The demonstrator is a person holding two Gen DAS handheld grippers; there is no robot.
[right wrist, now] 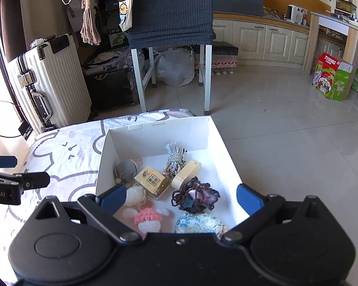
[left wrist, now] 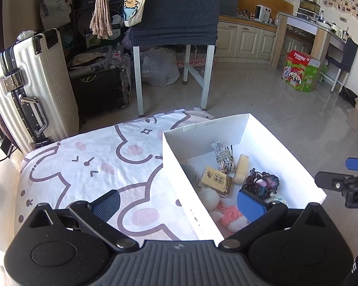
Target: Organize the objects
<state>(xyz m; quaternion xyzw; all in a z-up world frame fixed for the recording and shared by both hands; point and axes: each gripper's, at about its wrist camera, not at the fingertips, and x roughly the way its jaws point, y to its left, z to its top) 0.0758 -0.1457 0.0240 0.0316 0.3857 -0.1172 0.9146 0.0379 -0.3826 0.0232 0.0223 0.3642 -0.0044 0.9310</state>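
A white cardboard box (left wrist: 305,178) (right wrist: 152,128) stands on the patterned cloth (left wrist: 88,162). Inside lie a yellow packet (right wrist: 151,181), a wooden block (right wrist: 186,174), a grey-white rope bundle (right wrist: 174,158), a grey crochet ball (right wrist: 126,169), a dark purple crochet piece (right wrist: 194,196), a pink-and-white crochet doll (right wrist: 146,218) and a blue floral pouch (right wrist: 198,222). My left gripper (left wrist: 179,202) is open and empty, straddling the box's left wall. My right gripper (right wrist: 181,196) is open and empty above the box's near end.
A white suitcase (right wrist: 50,81) stands at the left. A table with white legs and a dark blue cover (right wrist: 171,9) stands behind the cloth. A Tuborg carton (right wrist: 331,78) sits on the tiled floor at the right.
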